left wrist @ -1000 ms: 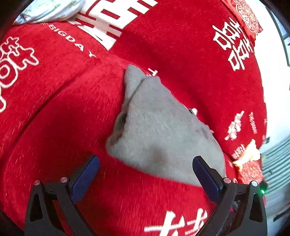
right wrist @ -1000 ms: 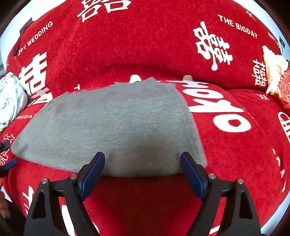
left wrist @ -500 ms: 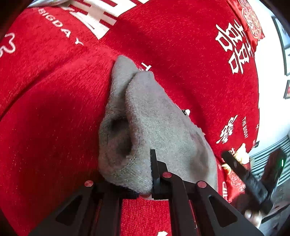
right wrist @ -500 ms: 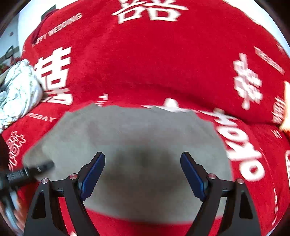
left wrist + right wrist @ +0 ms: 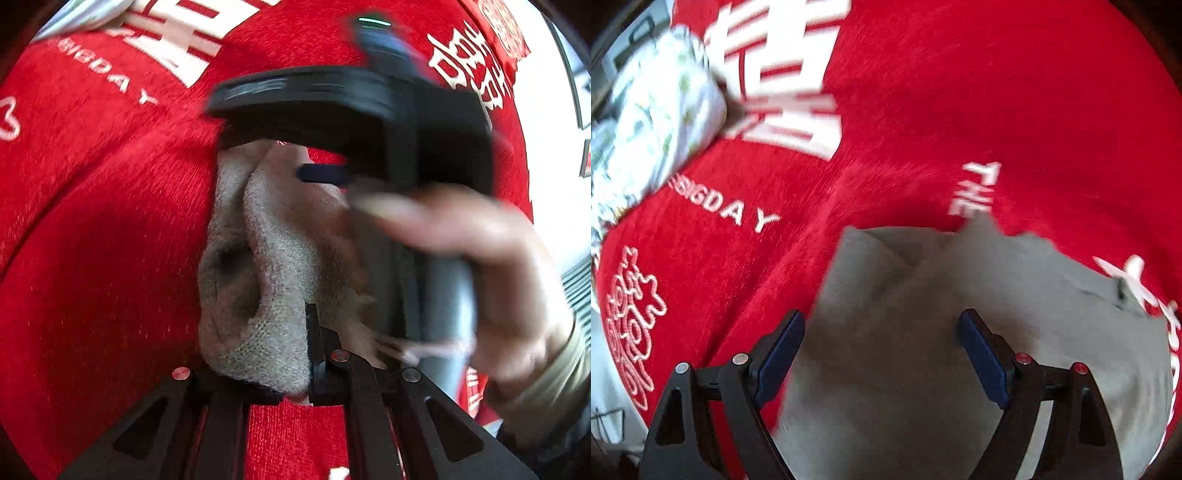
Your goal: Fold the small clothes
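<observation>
A small grey knitted garment [image 5: 273,266] lies on a red blanket with white lettering [image 5: 92,240]. My left gripper [image 5: 295,373] is shut on the garment's near edge, which bunches up between the fingers. The right gripper [image 5: 354,110] and the hand holding it cross the left wrist view, blurred, just above the cloth. In the right wrist view the right gripper [image 5: 882,354] is open, its blue pads [image 5: 982,354] over the grey garment [image 5: 923,332], whose far corner is folded over.
A white flower-patterned cloth [image 5: 646,136] lies bunched at the far left of the red blanket [image 5: 960,92]. A red embroidered cushion [image 5: 506,29] sits at the blanket's far right corner. The blanket's edge and a white floor show at left [image 5: 605,387].
My left gripper shut on the garment's edge and still holds it. The right gripper swung left across the cloth, now passing close in front of the left camera, still open.
</observation>
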Tool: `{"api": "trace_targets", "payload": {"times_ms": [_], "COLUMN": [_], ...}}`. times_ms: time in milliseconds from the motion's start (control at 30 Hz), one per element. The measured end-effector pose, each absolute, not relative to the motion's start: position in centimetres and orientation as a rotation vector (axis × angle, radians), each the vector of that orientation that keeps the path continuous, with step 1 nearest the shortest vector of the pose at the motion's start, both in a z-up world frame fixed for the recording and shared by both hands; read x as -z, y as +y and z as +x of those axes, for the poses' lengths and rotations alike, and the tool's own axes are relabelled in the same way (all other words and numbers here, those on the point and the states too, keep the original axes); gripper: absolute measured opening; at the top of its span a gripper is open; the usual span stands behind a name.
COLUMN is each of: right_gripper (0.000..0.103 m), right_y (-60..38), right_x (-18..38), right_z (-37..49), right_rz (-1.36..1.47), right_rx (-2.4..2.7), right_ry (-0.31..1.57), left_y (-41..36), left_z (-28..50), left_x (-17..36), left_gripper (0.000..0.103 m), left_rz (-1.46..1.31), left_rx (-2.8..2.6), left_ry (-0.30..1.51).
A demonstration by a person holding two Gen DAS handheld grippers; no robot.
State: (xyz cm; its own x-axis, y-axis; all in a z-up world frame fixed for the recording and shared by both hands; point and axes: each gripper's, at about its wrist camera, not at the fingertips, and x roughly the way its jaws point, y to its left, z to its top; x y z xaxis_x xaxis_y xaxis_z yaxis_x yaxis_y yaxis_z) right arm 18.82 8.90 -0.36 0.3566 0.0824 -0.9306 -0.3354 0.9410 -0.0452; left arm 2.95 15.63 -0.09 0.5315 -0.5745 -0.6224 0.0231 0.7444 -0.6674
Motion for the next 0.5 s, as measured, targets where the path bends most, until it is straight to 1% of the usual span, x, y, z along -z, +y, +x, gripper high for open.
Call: {"api": "trace_targets", "payload": {"times_ms": [33, 67, 133, 167, 200, 333, 500], "right_gripper": [0.087, 0.083, 0.067, 0.043, 0.026, 0.023, 0.023], "right_y": [9.8, 10.5, 11.0, 11.1, 11.0, 8.9, 6.2], "right_x": [1.1, 1.5, 1.5, 1.2, 1.1, 0.0, -2.2], "right_z": [19.3, 19.5, 19.7, 19.8, 19.8, 19.6, 19.5], "right_rz": [-0.306, -0.363, -0.388, -0.416, -0.447, -0.371, -0.193], "right_rx": [-0.242, -0.223, -0.207, -0.174, -0.155, -0.235, -0.287], "right_ry": [1.183, 1.174, 1.163, 1.153, 1.146, 1.14, 1.1], "left_y": [15.5, 15.3, 15.1, 14.9, 14.6, 13.3, 13.0], "left_z": [3.0, 3.1, 3.1, 3.2, 3.1, 2.8, 2.5], "left_x": [-0.1, -0.3, -0.5, -0.8, -1.1, -2.4, -3.0], "left_gripper": [0.008, 0.008, 0.008, 0.008, 0.008, 0.008, 0.008], "left_rz": [-0.641, -0.625, -0.598, -0.571, -0.546, -0.455, -0.447], "left_rx": [0.386, 0.384, 0.377, 0.371, 0.365, 0.358, 0.37], "left_ry": [0.953, 0.95, 0.947, 0.939, 0.93, 0.896, 0.891]}}
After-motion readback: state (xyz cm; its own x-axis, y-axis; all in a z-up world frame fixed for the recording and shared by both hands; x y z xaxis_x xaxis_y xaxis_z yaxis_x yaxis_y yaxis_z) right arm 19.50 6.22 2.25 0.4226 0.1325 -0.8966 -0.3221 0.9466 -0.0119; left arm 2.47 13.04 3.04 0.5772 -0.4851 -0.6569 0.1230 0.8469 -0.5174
